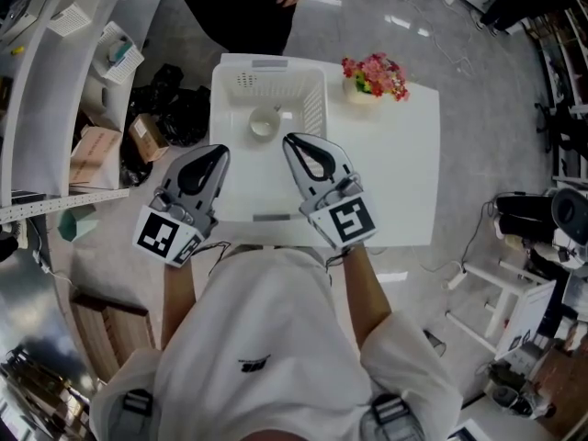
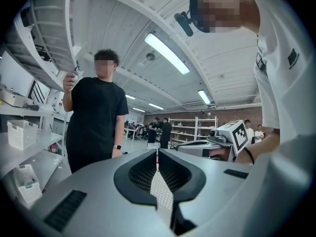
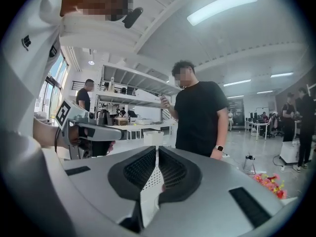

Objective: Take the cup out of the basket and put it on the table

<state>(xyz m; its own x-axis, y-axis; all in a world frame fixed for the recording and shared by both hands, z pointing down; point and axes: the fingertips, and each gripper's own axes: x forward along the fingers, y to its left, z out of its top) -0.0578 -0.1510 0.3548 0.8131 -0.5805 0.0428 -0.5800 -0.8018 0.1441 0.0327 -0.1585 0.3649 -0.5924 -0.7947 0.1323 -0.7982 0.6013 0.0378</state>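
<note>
A white cup (image 1: 264, 124) lies inside the white basket (image 1: 312, 108) at the far end of the white table (image 1: 395, 173). My left gripper (image 1: 222, 151) hovers over the table's left edge, just short of the basket and to the cup's near left. My right gripper (image 1: 288, 140) is at the basket's near rim, close to the cup's right side. Both point level and away from me. In the left gripper view the left gripper (image 2: 157, 153) is shut and holds nothing. The right gripper (image 3: 157, 150) is likewise shut and holds nothing. The cup is hidden in both gripper views.
A small pot of pink and red flowers (image 1: 375, 76) stands on the table right of the basket. A person in black (image 1: 248, 7) stands just beyond the table's far end. Shelving (image 1: 55, 108) and boxes (image 1: 145, 136) crowd the floor to the left.
</note>
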